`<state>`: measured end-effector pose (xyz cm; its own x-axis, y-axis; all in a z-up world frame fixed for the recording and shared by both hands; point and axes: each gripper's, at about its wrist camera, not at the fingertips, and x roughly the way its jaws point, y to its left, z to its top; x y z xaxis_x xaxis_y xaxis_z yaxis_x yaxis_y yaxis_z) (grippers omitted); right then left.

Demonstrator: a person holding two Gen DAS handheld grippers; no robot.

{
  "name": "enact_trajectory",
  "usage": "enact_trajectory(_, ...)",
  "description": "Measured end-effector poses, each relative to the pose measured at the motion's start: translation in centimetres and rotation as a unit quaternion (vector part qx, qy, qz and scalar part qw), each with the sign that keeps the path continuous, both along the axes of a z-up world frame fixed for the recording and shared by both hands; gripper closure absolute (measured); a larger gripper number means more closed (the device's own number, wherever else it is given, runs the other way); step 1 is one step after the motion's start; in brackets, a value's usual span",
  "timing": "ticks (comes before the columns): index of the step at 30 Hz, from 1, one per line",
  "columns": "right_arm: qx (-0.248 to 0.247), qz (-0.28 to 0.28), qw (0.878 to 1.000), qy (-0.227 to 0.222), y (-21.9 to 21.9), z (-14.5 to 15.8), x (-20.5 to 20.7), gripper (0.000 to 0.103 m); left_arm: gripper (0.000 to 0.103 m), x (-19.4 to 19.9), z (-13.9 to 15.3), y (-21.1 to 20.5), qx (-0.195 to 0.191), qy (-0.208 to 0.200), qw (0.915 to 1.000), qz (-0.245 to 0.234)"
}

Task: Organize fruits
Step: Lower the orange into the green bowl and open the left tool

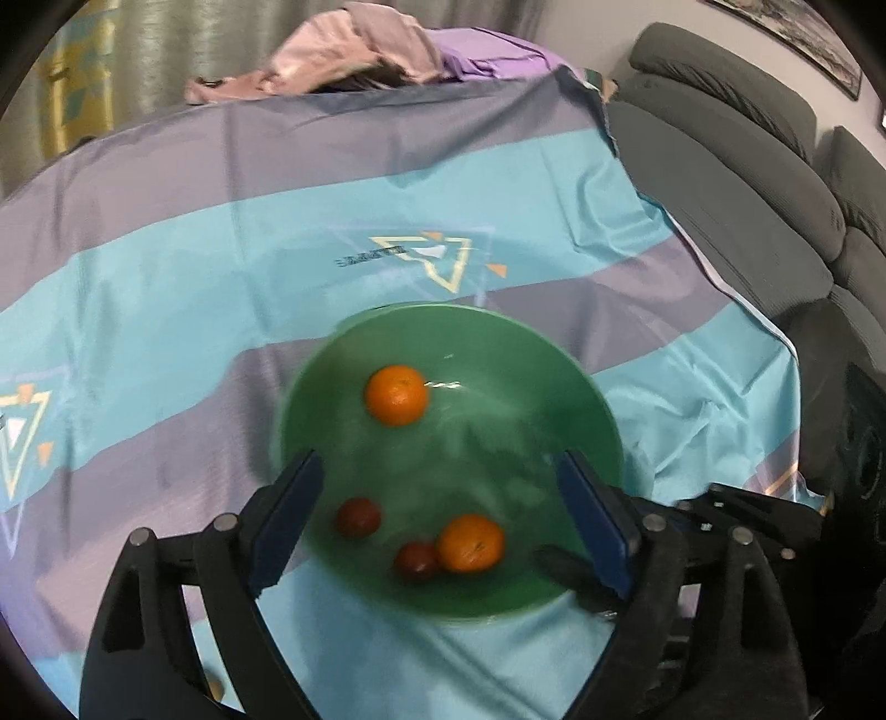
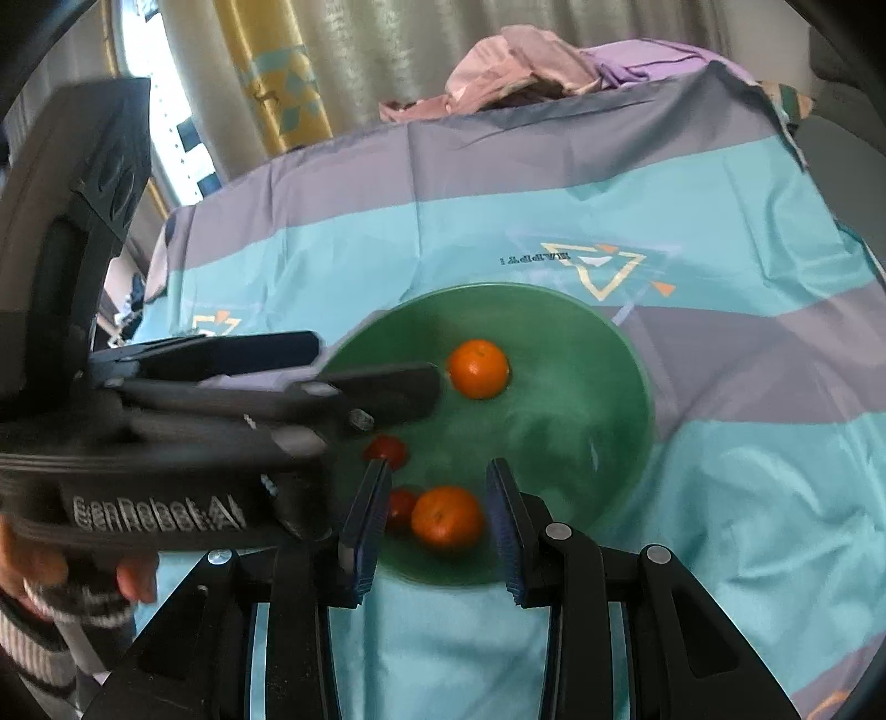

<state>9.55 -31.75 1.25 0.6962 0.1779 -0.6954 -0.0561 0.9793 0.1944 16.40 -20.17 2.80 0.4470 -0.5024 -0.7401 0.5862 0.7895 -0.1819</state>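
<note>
A green bowl (image 1: 587, 421) (image 2: 609, 399) sits on the striped cloth. It holds two oranges, one far (image 1: 396, 394) (image 2: 478, 369) and one near (image 1: 470, 543) (image 2: 446, 516), and two small red fruits (image 1: 359, 516) (image 1: 416, 559) (image 2: 387, 450) (image 2: 401, 505). My left gripper (image 1: 443, 476) is open wide and empty above the bowl; it also shows from the side in the right wrist view (image 2: 376, 365). My right gripper (image 2: 437, 487) is open and empty, its fingers either side of the near orange without touching it.
A blue and grey striped cloth (image 1: 221, 232) (image 2: 720, 498) covers the table. Pink and purple clothes (image 1: 354, 50) (image 2: 531, 61) are heaped at the far edge. A grey sofa (image 1: 747, 166) stands to the right, curtains behind.
</note>
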Motion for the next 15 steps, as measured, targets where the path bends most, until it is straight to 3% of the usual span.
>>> enact_trajectory(15, 0.001, 0.041, 0.998, -0.039, 4.4, 2.6, -6.8, 0.056, 0.016, -6.9, 1.5, 9.8, 0.022, -0.031, 0.9971, 0.066)
